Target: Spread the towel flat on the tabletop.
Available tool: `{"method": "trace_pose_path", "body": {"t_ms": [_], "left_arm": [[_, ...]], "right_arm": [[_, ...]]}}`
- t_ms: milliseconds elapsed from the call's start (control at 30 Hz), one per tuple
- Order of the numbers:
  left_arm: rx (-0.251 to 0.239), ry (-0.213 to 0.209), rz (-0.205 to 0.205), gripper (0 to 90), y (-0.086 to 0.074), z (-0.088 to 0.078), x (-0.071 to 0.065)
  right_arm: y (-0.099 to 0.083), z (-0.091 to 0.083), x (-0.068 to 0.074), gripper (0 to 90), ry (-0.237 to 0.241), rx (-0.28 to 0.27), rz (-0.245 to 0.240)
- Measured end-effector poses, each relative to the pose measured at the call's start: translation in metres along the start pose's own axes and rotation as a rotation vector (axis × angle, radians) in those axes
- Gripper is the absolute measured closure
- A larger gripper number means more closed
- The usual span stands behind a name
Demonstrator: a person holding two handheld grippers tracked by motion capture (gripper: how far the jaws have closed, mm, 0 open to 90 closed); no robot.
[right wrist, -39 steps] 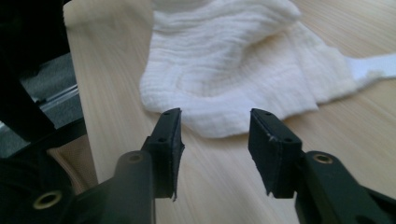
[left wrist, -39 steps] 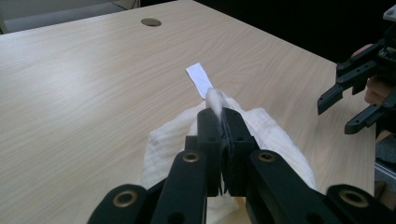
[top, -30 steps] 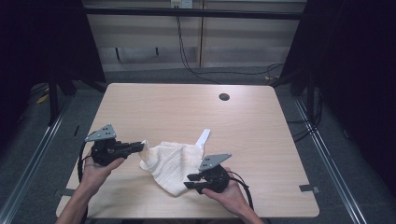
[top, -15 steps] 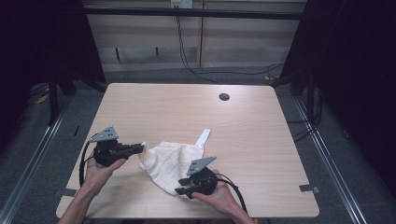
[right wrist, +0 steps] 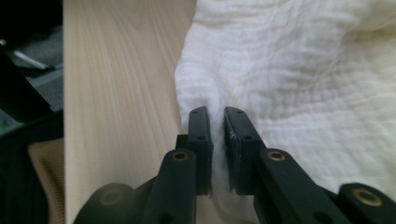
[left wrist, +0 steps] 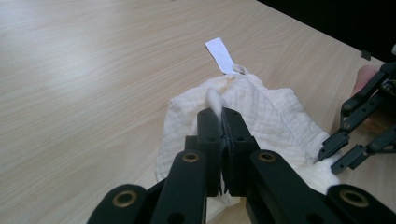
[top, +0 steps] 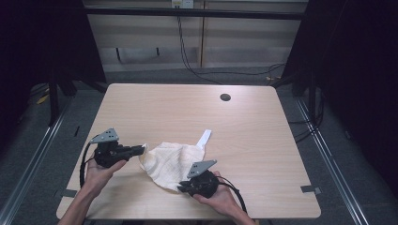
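Note:
A crumpled cream cloth (top: 171, 159) with a white label strip (top: 204, 138) lies on the front half of the wooden table (top: 253, 136). My left gripper (top: 141, 150) is at the cloth's left edge, shut on a small fold of fabric (left wrist: 215, 98) that sticks up between its jaws (left wrist: 221, 114). My right gripper (top: 181, 188) is at the cloth's near edge. Its jaws have just been closing and now pinch a ridge of the cloth (right wrist: 280, 84) between the pads (right wrist: 217, 116). The right gripper (left wrist: 330, 162) also appears at the far side of the cloth in the left gripper view.
A dark round cable hole (top: 225, 97) sits near the table's far edge. A strip of grey tape (top: 311, 189) marks the front right of the table. Dark floor and rails surround the table, with cables at the back.
The right gripper has shifted a little to the left along the cloth's near edge and its jaws have closed on the fabric. The left gripper and its grip are unchanged.

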State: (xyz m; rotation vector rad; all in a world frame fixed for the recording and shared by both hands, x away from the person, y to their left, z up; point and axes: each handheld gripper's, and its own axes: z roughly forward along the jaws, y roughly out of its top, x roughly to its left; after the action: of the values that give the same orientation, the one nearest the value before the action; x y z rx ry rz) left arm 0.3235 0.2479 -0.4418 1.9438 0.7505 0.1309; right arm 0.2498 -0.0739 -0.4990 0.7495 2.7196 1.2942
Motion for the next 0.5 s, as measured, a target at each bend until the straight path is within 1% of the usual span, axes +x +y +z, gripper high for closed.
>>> {"method": "trace_pose_path", "body": {"t_ms": [33, 67, 100, 200, 233, 267, 300, 333, 367, 400, 433, 500], "left_arm": [[0.000, 0.000, 0.000, 87.7, 0.000, 0.000, 0.000], [-0.014, 0.001, -0.001, 87.7, 0.002, -0.002, 0.001], [-0.022, -0.001, -0.003, 87.7, 0.003, -0.004, 0.001], [-0.039, 0.002, -0.003, 87.7, 0.006, -0.007, -0.001], [-0.050, 0.003, 0.000, 87.7, 0.007, -0.008, -0.002], [-0.061, 0.002, -0.005, 87.7, 0.009, -0.009, -0.005], [-0.068, -0.007, 0.000, 87.7, 0.010, -0.010, -0.006], [-0.072, -0.006, 0.008, 87.7, 0.012, -0.011, -0.009], [-0.077, -0.008, 0.015, 87.7, 0.013, -0.012, -0.011], [-0.077, -0.008, 0.015, 87.7, 0.013, -0.012, -0.011], [-0.084, -0.010, 0.020, 87.7, 0.015, -0.012, -0.012], [-0.097, -0.010, 0.028, 87.7, 0.019, -0.014, -0.015]], "right_arm": [[0.002, -0.004, -0.002, 82.9, 0.006, -0.022, 0.010], [0.005, -0.012, -0.005, 83.4, 0.016, -0.052, 0.028], [0.007, -0.016, -0.007, 83.6, 0.020, -0.071, 0.039], [0.012, -0.035, -0.013, 83.7, 0.013, -0.123, 0.056], [0.013, -0.041, -0.014, 83.7, 0.011, -0.136, 0.060], [0.015, -0.048, -0.016, 83.7, -0.002, -0.136, 0.058], [0.017, -0.054, -0.018, 83.6, -0.008, -0.135, 0.051], [0.018, -0.061, -0.021, 83.7, 0.001, -0.146, 0.053], [0.019, -0.067, -0.023, 83.7, -0.007, -0.164, 0.060], [0.019, -0.067, -0.023, 83.7, -0.007, -0.164, 0.060], [0.021, -0.077, -0.028, 83.8, -0.021, -0.194, 0.070], [0.021, -0.082, -0.031, 83.9, -0.026, -0.209, 0.079]]}}
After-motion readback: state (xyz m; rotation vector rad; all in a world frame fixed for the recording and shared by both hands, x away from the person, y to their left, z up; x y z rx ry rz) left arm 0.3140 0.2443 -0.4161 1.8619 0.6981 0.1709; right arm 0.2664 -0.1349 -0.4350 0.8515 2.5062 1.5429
